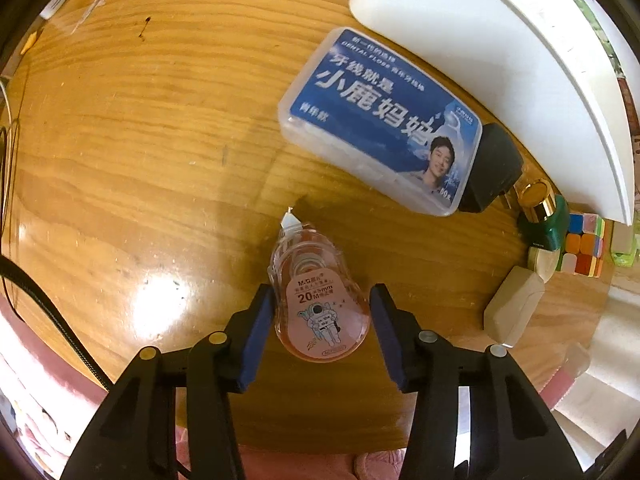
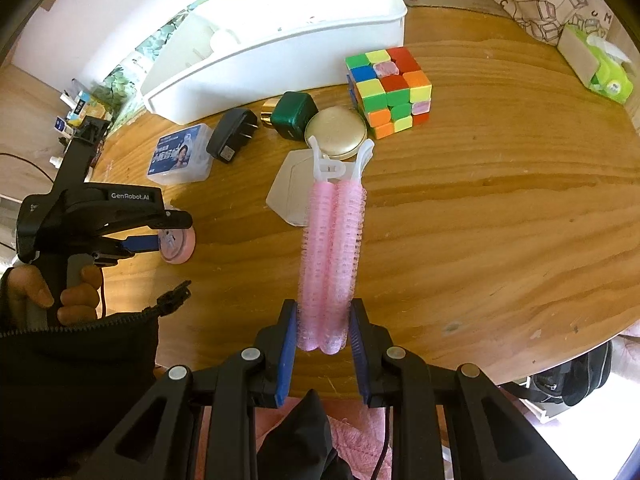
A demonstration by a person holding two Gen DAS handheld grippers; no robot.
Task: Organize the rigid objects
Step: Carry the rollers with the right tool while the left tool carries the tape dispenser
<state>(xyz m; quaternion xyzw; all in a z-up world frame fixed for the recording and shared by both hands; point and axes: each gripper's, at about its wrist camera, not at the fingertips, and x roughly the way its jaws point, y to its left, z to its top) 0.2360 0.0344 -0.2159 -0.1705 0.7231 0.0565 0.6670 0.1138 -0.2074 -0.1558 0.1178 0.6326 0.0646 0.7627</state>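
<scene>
**Both grippers loaded, nearly everything left to sort**

The left gripper (image 1: 322, 320) straddles the clear pink correction-tape dispenser (image 1: 320, 304), marked "M&G 20M", jaws apart with a gap either side. The right gripper (image 2: 324, 344) clamps the pink bristled hair-roller clip (image 2: 332, 248). Ahead, the blue-labelled "DENTAL FLOSS" box (image 1: 380, 120) and multicoloured puzzle cube (image 2: 390, 92) lie outside the white plastic bin (image 2: 280, 52).

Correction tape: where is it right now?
Left wrist view: the correction tape lies on the wooden table between the open left gripper pads, below the floss box.
</scene>
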